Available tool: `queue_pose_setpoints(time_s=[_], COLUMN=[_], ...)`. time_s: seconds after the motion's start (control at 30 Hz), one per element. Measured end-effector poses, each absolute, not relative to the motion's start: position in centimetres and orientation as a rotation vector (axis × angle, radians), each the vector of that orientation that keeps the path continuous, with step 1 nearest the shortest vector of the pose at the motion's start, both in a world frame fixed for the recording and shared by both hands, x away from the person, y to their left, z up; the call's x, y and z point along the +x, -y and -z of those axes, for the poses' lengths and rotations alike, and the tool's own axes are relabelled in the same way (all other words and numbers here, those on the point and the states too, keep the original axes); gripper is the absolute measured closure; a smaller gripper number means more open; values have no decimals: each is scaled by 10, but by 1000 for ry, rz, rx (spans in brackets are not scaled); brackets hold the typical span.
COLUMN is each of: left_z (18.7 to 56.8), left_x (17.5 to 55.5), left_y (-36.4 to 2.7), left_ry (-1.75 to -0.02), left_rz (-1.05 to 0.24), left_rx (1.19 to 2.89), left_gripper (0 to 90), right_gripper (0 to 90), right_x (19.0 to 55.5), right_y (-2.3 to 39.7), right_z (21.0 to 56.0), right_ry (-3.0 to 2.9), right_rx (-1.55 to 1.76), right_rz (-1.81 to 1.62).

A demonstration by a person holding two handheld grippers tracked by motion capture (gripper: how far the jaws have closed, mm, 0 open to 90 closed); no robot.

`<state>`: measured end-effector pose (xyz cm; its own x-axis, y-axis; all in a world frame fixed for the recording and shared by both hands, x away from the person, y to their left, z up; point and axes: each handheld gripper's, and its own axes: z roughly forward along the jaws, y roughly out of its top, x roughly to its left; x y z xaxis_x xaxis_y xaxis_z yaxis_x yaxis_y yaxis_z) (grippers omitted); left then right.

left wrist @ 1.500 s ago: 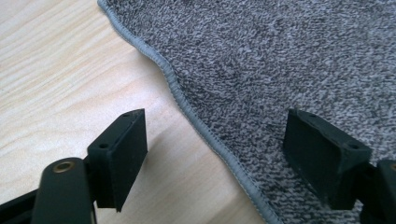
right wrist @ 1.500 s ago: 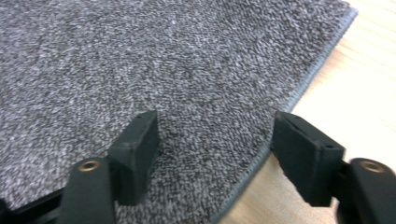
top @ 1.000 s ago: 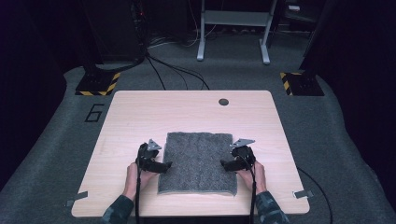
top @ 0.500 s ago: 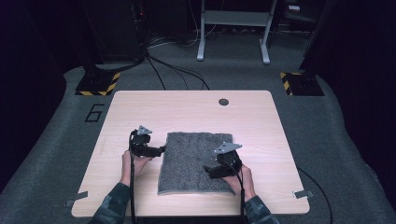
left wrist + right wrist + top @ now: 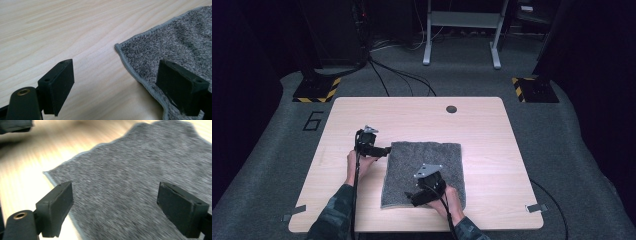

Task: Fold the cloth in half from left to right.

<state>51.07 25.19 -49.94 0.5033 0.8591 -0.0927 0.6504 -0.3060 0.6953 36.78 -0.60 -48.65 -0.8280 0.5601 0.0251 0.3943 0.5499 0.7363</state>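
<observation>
The left claw (image 5: pixel 387 149) stands wide and empty at the far left corner of the grey towel (image 5: pixel 432 165). The right claw (image 5: pixel 412 198), also wide and empty, hovers over the towel's near edge. The towel lies flat toward the near edge of the bench (image 5: pixel 492 130).

Wooden table (image 5: pixel 492 130); grey carpet floor (image 5: pixel 582 150); metal stand (image 5: pixel 462 20)

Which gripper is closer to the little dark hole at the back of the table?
Left. The left gripper sits at the grey towel's far left corner, closer to the hole. The right gripper hovers over the towel's near edge, farther from it.
</observation>
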Motion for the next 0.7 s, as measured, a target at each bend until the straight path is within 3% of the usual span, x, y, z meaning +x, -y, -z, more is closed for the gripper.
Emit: queue_pose_setpoints(time_s=[0.43, 0.63, 0.7], left_z=[510, 511, 511], left_x=[539, 543, 544], left_y=[-236, -230, -229], left_ry=[-1221, -1206, -1178], left_rz=[-400, -419, -445], left_rx=[2140, 2152, 2159], left_gripper=[170, 226, 281], right_gripper=[159, 246, 302], right_x=[355, 347, 346], right_y=[-62, -93, -98], right_z=[498, 508, 511], right_ry=[-2690, -2716, -2719], right_rx=[600, 543, 543], right_rz=[-1116, -1020, -1007])
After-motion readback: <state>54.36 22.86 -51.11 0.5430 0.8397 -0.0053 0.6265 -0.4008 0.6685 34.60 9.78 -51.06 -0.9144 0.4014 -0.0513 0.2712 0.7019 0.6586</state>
